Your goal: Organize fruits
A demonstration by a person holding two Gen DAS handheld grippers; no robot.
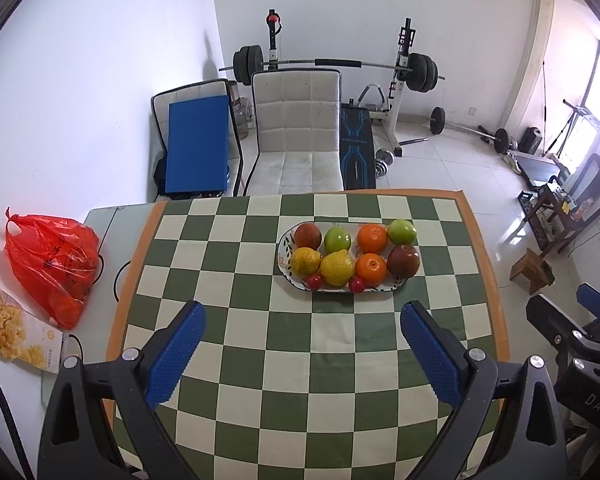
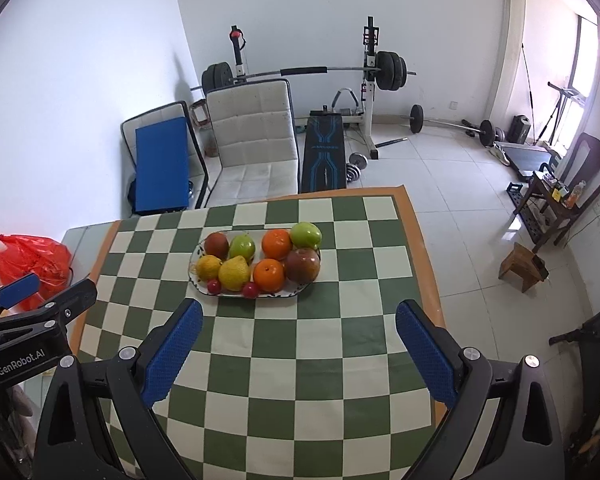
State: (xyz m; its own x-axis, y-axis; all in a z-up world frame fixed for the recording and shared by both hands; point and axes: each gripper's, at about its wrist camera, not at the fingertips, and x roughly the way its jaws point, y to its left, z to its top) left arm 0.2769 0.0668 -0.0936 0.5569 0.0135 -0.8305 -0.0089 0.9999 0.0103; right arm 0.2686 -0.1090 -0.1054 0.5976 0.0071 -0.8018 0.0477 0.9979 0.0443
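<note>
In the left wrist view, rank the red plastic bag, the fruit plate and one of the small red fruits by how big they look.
Apparent size only:
1. Fruit plate and red plastic bag, too alike to rank.
2. Small red fruit, clearly smallest.

An oval plate (image 1: 285, 266) holds two rows of fruit: apples (image 1: 307, 235), oranges (image 1: 372, 238), yellow pears (image 1: 337, 268), with two small red fruits (image 1: 315, 281) at its near rim.
</note>
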